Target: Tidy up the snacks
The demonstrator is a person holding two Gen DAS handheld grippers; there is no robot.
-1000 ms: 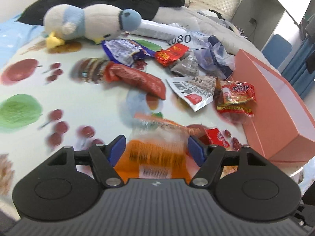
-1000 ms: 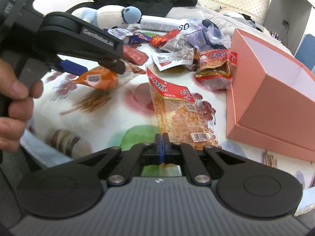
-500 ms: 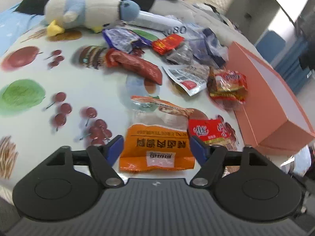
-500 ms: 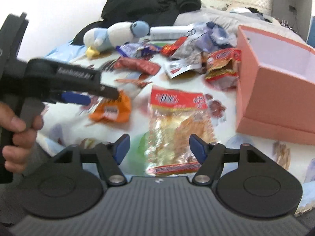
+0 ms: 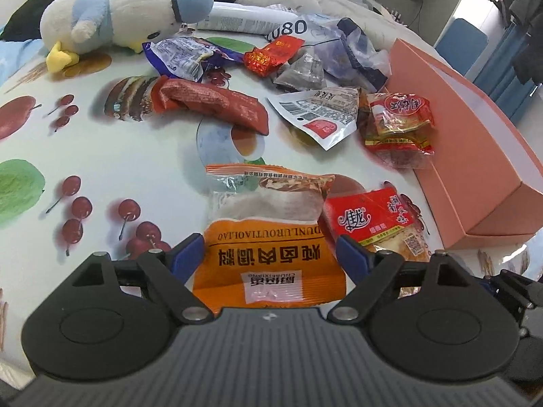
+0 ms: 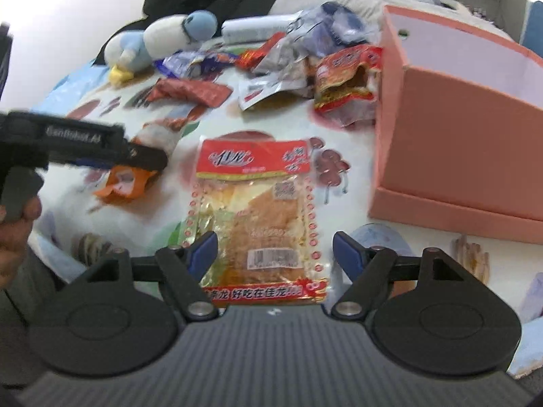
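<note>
Grippers both gaping, jaws just opened wider: left gripper point(image 5: 269, 257) straddles orange snack pack point(image 5: 268, 264), right gripper point(image 6: 275, 251) straddles red-topped tofu pack point(image 6: 258, 210), long axes running away from fingers, near tabletop's front edge beside pink box point(image 6: 468, 142)

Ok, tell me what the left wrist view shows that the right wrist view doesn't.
Left only: the left tongs open around the orange packet, and cherry prints on the tablecloth.
Right only: the right tongs open over the red-topped packet, and a hand on the other tool.
Both: plush penguin, pink box.
</note>
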